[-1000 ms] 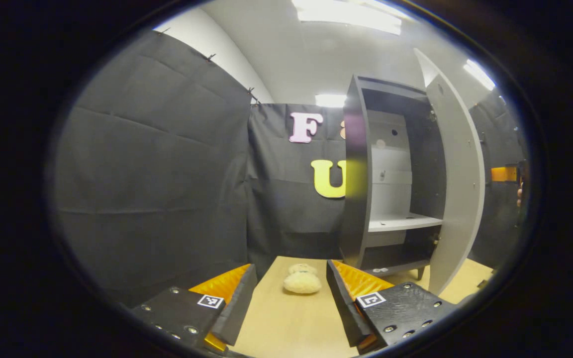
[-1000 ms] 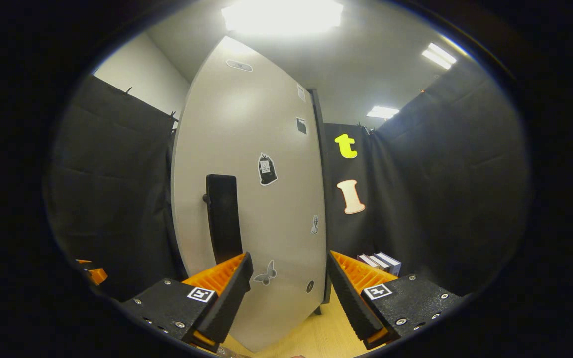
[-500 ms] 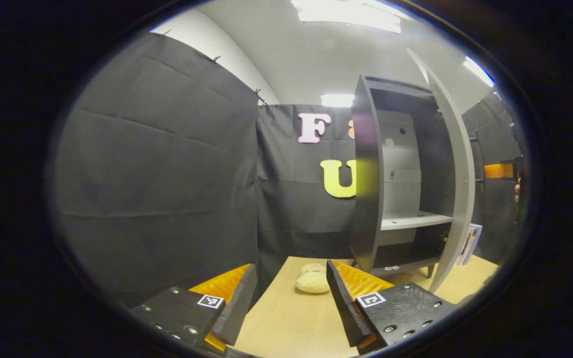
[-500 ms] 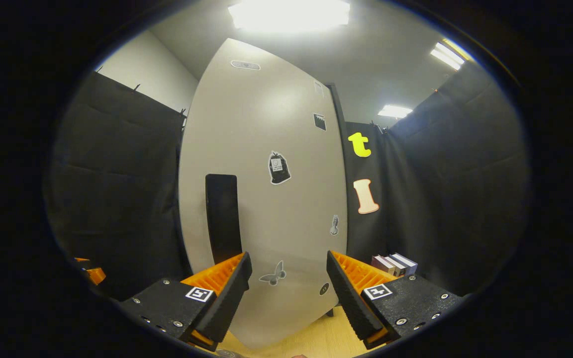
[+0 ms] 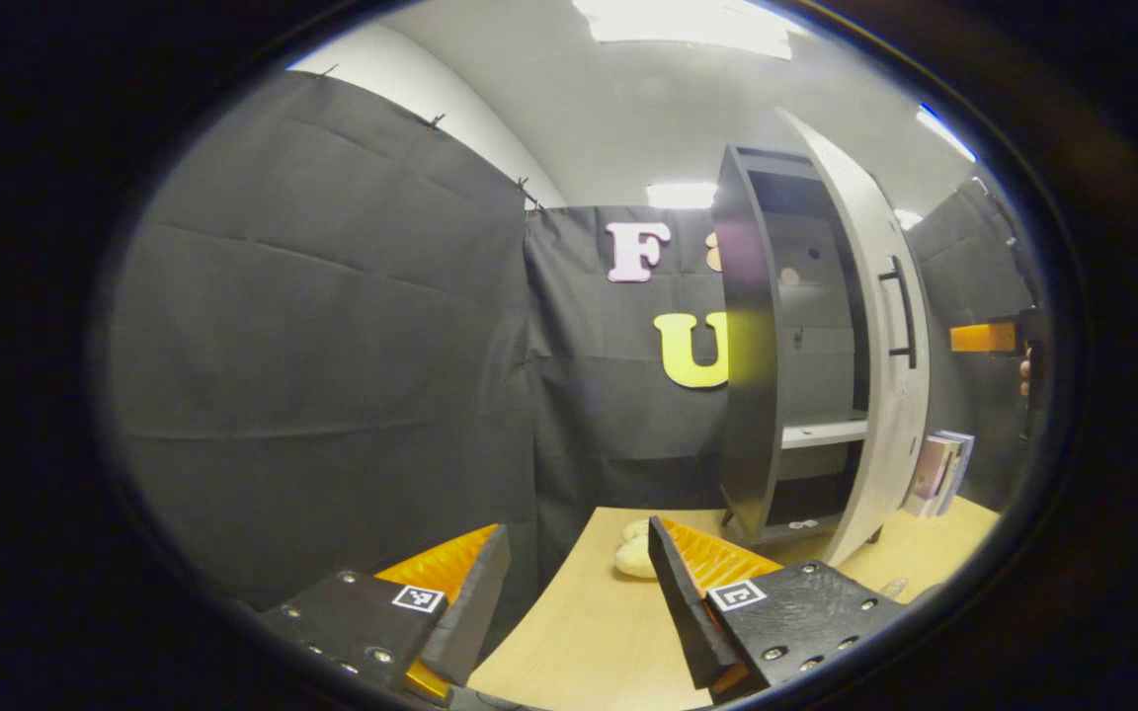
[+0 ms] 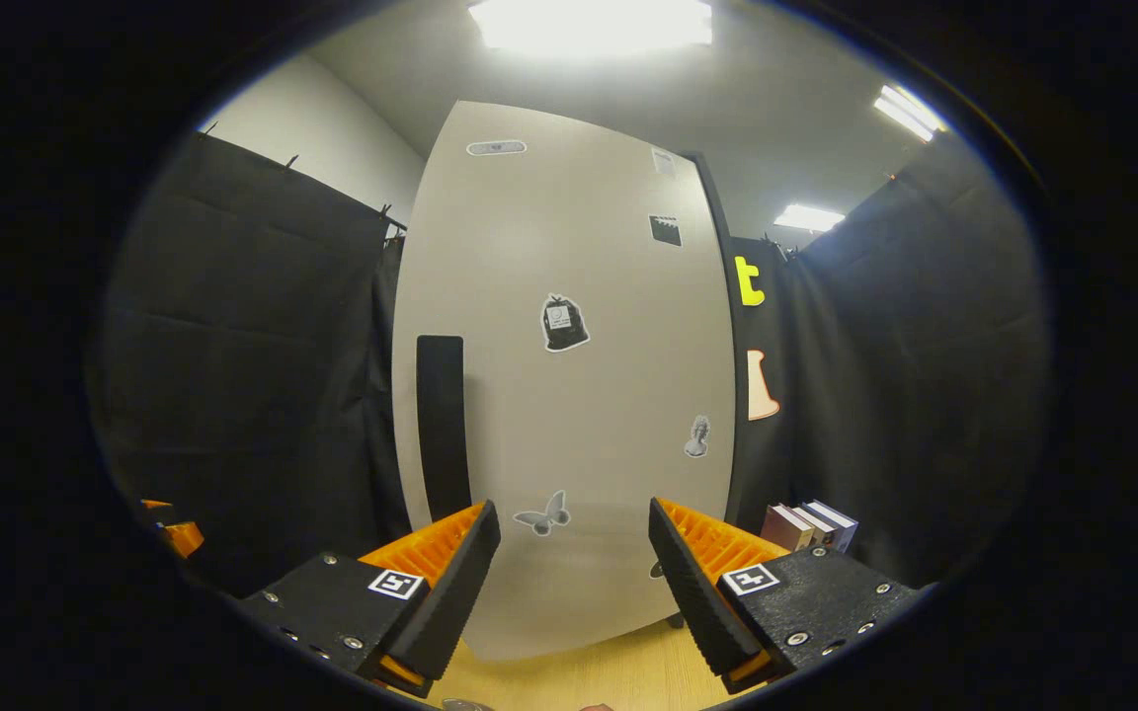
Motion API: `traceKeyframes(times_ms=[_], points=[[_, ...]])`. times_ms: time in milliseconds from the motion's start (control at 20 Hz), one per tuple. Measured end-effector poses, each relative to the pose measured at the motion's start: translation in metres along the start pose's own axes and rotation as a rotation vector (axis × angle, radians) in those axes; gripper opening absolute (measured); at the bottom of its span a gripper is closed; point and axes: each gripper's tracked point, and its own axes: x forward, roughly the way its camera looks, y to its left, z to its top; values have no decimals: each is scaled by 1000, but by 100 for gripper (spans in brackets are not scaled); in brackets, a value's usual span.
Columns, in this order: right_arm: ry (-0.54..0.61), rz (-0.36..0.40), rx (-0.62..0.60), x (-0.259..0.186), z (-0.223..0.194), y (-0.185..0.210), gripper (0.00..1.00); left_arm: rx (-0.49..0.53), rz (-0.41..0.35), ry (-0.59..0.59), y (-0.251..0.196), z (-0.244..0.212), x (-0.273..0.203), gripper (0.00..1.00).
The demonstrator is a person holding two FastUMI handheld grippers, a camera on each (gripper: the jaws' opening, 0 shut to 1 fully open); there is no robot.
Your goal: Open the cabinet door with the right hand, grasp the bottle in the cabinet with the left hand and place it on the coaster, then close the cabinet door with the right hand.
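Swung well toward shut over the past second: door [image 5: 875,326], once wide open, now angled across the cabinet [image 5: 752,346] front with a narrower gap onto the shelf [image 5: 821,433]. Handle [image 5: 900,311] turned into the left gripper view, books [image 5: 939,472] uncovered beside the door's far edge, plush toy [image 5: 633,558] slid partly behind a finger [image 5: 688,592]. Seen squarer and fuller in the right gripper view: door face [image 6: 569,395], with more of the wall covered.

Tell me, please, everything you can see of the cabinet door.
The cabinet door is a tall, pale grey panel with a matte finish, hinged on the dark cabinet. It carries a black vertical bar handle and several small stickers, including a butterfly. It stands partly open. Neither gripper touches it.
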Motion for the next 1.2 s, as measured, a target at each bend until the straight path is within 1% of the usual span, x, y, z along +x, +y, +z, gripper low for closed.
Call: traceKeyframes(times_ms=[50,100,150,200,300,350,450,500,550,600,650,700,750,1100,1150,1200], points=[[1,-1,3,0,0,0,94,-5,-5,-1,-1,1,0,87],[4,-6,5,0,0,-1,94,-11,-12,-2,-2,2,0,75],[8,-9,7,-2,-1,-3,94,-17,-22,-2,-3,2,0,75],[10,-12,7,-5,-1,-5,94,-19,-36,-2,-6,4,1,81],[6,-17,-8,-13,0,-12,94,-13,-62,1,-18,10,6,81],[0,-19,-16,-16,1,-15,94,-13,-71,0,-36,11,18,87],[-11,-17,-23,-23,2,-23,94,-20,-87,-8,-61,12,27,87],[-13,-19,-22,-30,3,-29,94,-22,-96,-10,-72,14,29,81],[-12,-21,-20,-36,3,-36,94,-21,-108,-11,-83,17,26,81],[-8,-21,-18,-40,1,-49,94,-21,-116,-17,-95,21,24,87],[-5,-21,-18,-42,-1,-63,94,-20,-125,-24,-107,27,22,87],[-2,-22,-21,-44,-2,-75,94,-16,-134,-26,-120,31,22,75],[-1,-29,-22,-47,-2,-87,94,-14,-139,-28,-132,33,20,81],[0,-51,-10,-63,-5,-162,94,-28,-162,-51,-204,61,11,81],[-3,-52,-8,-64,-6,-171,94,-26,-163,-55,-213,64,8,87],[-3,-56,-6,-65,-6,-181,94,-23,-164,-59,-222,68,7,81]])
